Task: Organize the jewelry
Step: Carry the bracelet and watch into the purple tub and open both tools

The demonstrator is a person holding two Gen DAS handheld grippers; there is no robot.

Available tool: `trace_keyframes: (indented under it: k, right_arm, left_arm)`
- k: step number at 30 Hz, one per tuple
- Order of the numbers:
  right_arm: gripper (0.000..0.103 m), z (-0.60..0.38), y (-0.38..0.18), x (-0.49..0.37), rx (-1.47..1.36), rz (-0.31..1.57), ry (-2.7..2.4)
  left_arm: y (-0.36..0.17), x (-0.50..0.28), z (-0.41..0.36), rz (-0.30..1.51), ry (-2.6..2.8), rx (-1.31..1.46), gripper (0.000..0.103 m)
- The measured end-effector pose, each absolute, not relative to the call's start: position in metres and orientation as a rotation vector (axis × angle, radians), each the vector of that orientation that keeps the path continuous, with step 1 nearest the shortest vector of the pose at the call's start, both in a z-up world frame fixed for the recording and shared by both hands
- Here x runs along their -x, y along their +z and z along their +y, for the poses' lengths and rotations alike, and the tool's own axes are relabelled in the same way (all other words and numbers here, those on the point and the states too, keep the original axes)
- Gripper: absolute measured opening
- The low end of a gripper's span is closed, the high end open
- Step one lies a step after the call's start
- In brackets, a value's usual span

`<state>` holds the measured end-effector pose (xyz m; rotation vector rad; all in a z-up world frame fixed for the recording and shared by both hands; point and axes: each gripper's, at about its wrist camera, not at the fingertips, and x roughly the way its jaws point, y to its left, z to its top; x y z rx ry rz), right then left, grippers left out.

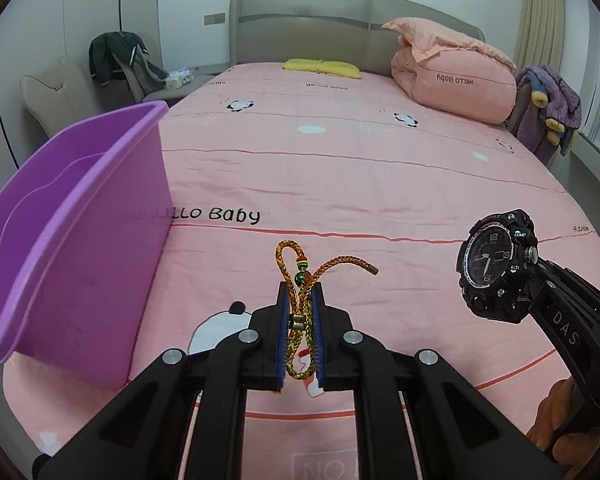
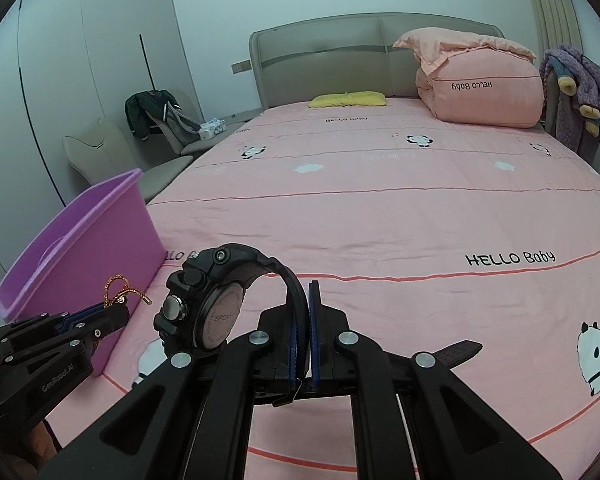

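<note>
A gold braided cord bracelet (image 1: 300,312) with green beads sat clamped between the blue pads of the left gripper (image 1: 300,300), low in the centre of the left wrist view. Its loop and one capped end stuck up above the fingertips, and the rest hung down between the jaws. In the right wrist view the same bracelet (image 2: 118,290) showed small at the lower left, at the tip of the left gripper (image 2: 108,314).

A black sport watch (image 2: 204,304) was held by its strap in the right gripper (image 2: 302,320), whose jaws were clenched tight on the band. The watch case hung off to the left of the fingers with its metal back facing the camera. In the left wrist view the watch (image 1: 496,266) showed its dial at the right edge, carried on the right gripper (image 1: 540,292).

A purple plastic tub (image 1: 100,216) stood on the pink bedsheet (image 1: 340,168) at the left of the frame, just beside the left gripper. A folded pink quilt (image 1: 456,76) and a yellow pillow (image 1: 320,67) lay far back near the headboard (image 1: 308,20).
</note>
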<state>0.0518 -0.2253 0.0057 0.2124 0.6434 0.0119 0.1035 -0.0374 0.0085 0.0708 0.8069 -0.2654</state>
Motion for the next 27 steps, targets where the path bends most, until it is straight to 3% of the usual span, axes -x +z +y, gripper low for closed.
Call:
trace_keyframes:
  k: [15, 27]
  right_arm:
    - [0.005, -0.102, 0.082, -0.050, -0.162, 0.572, 0.177]
    - [0.005, 0.013, 0.098, -0.107, -0.087, 0.626, 0.304]
  left_arm:
    - [0.091, -0.080, 0.083, 0.649, -0.178, -0.042, 0.011]
    - [0.091, -0.110, 0.186, 0.660, -0.057, 0.007, 0.011]
